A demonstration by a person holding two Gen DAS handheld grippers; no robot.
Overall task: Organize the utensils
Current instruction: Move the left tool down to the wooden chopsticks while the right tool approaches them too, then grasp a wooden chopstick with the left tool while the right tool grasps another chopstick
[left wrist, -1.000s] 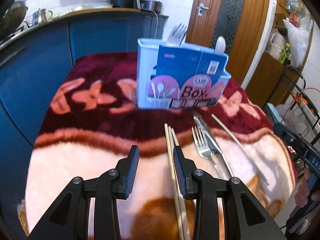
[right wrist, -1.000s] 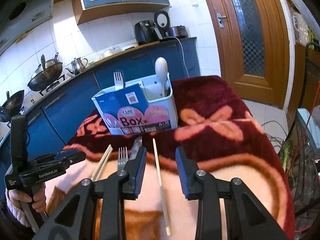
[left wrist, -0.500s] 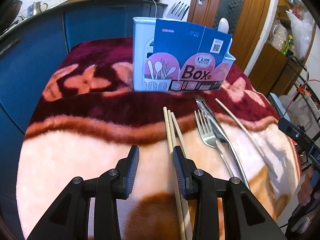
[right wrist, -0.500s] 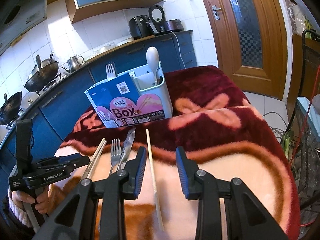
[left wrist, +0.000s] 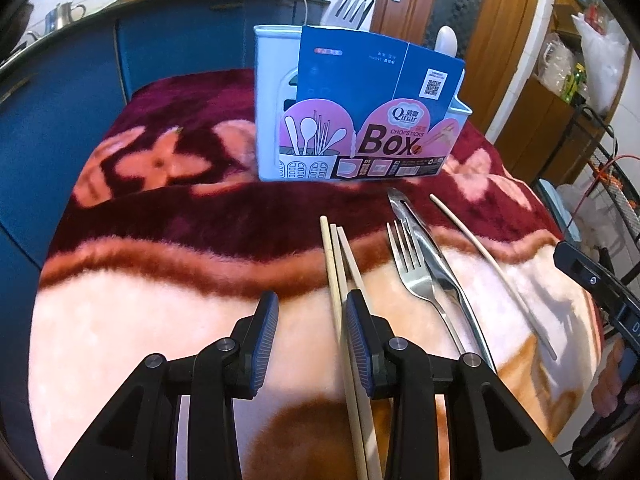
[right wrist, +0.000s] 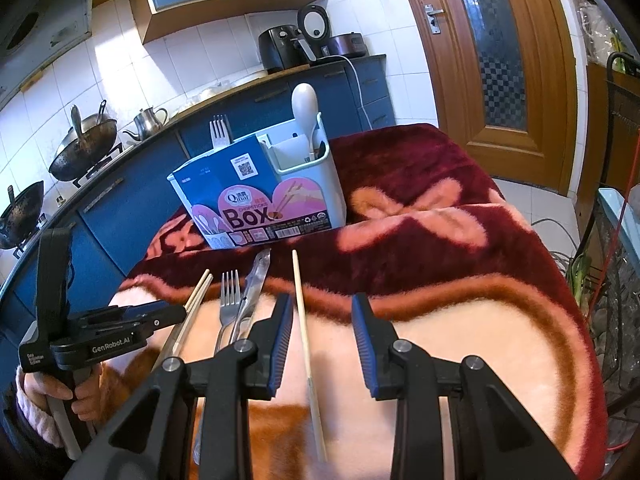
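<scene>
A white utensil box (left wrist: 276, 100) with a blue "Box" card stands on the blanket, holding a fork (left wrist: 352, 4) and a white spoon (right wrist: 305, 104). In front of it lie a bundle of chopsticks (left wrist: 340, 264), a fork (left wrist: 412, 268), a knife (left wrist: 436, 252) and a single chopstick (left wrist: 492, 272). My left gripper (left wrist: 312, 320) hovers open low over the blanket, and the bundle runs just inside its right finger (left wrist: 358, 344). My right gripper (right wrist: 322, 320) is open above the single chopstick (right wrist: 304, 332), which lies nearer its left finger (right wrist: 280, 336).
The table carries a maroon and peach blanket (right wrist: 460, 312). Blue kitchen cabinets (left wrist: 60, 128) stand close behind and to the left. A wooden door (right wrist: 492, 72) and a wire rack (right wrist: 616, 264) are on the right. A hand (right wrist: 60, 392) holds the left gripper (right wrist: 120, 324).
The left gripper has tipped down a little, so the box sits higher and larger in its view. The right view has barely shifted. Both jaws keep the same gap and nothing was grasped.
</scene>
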